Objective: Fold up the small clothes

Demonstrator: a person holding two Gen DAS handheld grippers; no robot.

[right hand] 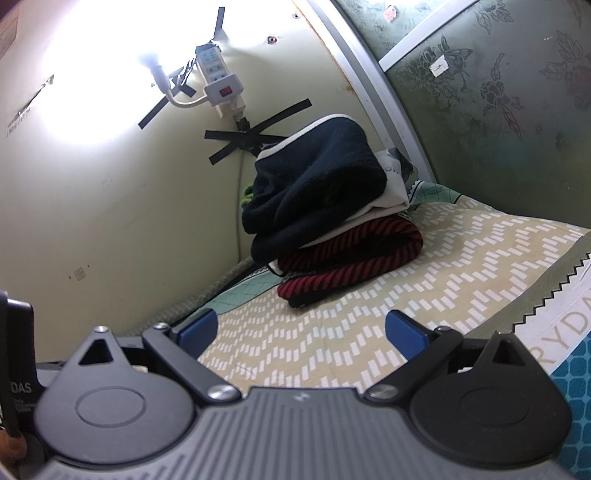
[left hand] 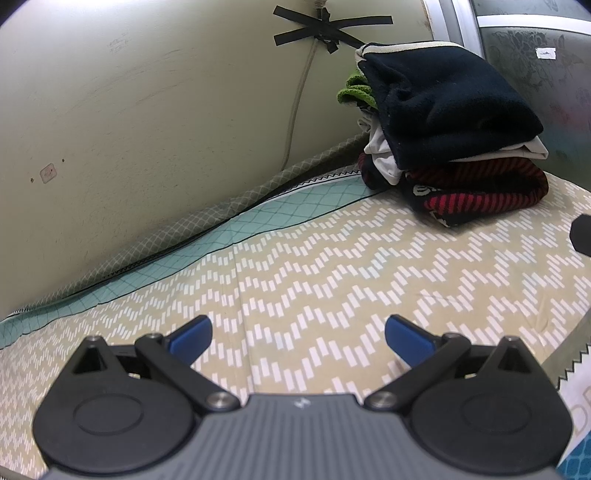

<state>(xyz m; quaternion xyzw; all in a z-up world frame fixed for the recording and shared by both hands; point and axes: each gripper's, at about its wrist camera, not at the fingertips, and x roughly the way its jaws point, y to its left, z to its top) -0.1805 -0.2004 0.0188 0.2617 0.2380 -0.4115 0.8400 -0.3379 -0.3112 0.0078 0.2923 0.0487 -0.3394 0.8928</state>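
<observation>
A stack of folded clothes sits at the back of the bed by the wall. A dark navy fleece [left hand: 447, 107] lies on top, over a white piece [left hand: 384, 158] and a red and black striped garment [left hand: 480, 188]; a green piece [left hand: 354, 92] pokes out behind. The stack also shows in the right wrist view, navy fleece [right hand: 317, 184] over the striped garment [right hand: 351, 254]. My left gripper [left hand: 298, 334] is open and empty above the bedsheet, well short of the stack. My right gripper [right hand: 301, 330] is open and empty, also short of the stack.
The bed has a beige zigzag-patterned sheet [left hand: 332, 266] with a teal border [left hand: 184, 243]. A cream wall [left hand: 147, 110] runs along the left, with a taped cable [left hand: 328, 29]. A power strip and lamp [right hand: 218, 74] hang on the wall. A patterned glass panel [right hand: 498, 92] stands at the right.
</observation>
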